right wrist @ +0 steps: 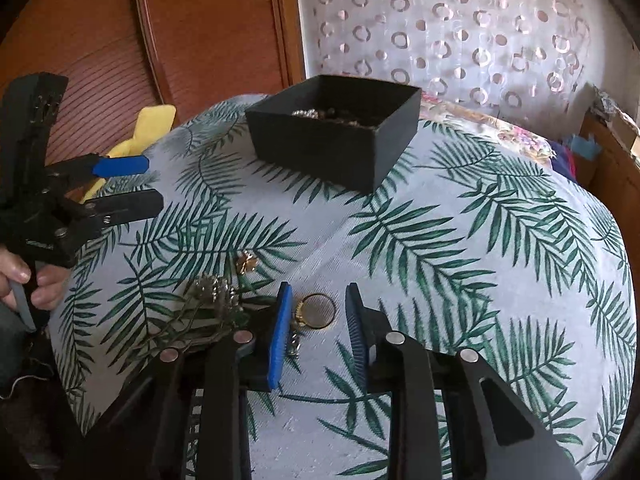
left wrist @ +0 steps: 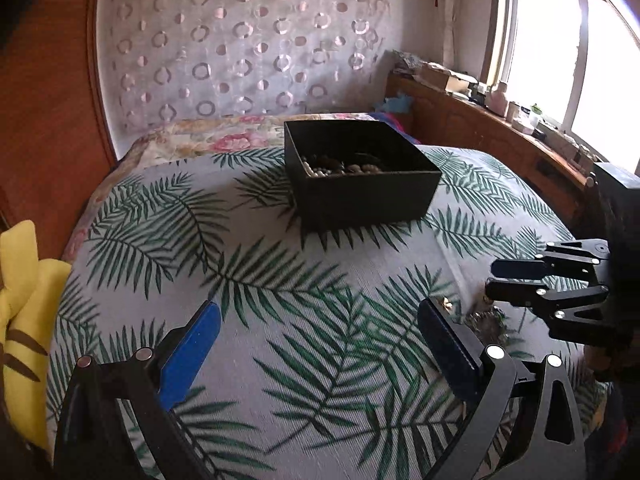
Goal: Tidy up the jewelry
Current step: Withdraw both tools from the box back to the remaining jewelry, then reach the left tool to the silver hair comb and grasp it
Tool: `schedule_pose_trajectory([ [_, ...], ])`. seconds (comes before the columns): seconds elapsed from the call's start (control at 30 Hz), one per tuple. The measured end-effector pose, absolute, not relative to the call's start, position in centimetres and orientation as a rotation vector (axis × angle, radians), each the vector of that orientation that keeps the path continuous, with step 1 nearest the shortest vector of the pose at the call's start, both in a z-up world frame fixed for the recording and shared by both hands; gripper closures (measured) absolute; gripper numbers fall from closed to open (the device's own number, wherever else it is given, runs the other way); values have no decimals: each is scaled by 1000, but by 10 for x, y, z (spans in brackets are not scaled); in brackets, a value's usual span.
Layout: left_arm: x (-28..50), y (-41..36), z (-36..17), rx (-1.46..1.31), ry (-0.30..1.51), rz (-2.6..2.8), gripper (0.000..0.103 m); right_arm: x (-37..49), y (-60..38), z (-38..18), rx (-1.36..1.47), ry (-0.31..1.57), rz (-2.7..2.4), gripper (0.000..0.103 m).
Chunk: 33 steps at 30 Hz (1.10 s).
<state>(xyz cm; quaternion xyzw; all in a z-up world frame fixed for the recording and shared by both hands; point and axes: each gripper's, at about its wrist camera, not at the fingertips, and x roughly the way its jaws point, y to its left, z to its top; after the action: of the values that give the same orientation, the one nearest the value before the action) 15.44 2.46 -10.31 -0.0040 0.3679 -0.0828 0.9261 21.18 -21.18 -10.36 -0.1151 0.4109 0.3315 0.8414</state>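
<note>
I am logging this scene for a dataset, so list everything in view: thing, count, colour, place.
box: one, black, open, far part of the cloth, beads and jewelry inside
cloth: one, pale with green palm leaves, covering the surface
ring: one, gold, on the cloth between the right gripper's pads
silvery jewelry cluster: one, left of the ring
small gold piece: one, beyond the cluster
yellow plush: one, left edge
curtain: one, pale with circles, behind
left gripper: black, blue pads, wide open
right gripper: black, blue pads, open around the ring
hand: one, holding the left gripper's handle
</note>
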Motion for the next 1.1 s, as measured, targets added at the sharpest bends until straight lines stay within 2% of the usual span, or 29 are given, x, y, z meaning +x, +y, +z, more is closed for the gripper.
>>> schedule_pose_trajectory([
  [0.13,149,23,-106,-15,762,-177,8,207,-206,-107,-276,878,692,73],
  [0.17,147,22,-107,-13,763,-177,8,207,-205,-107,-282,877,689,77],
  [0.57,132,1,-111,-12,779,-220,8,183,-238,-89,-206,815,634,77],
  [1.1,129,-49,-119,87,844,-309,8,148,-261,-102,-183,805,596,77],
])
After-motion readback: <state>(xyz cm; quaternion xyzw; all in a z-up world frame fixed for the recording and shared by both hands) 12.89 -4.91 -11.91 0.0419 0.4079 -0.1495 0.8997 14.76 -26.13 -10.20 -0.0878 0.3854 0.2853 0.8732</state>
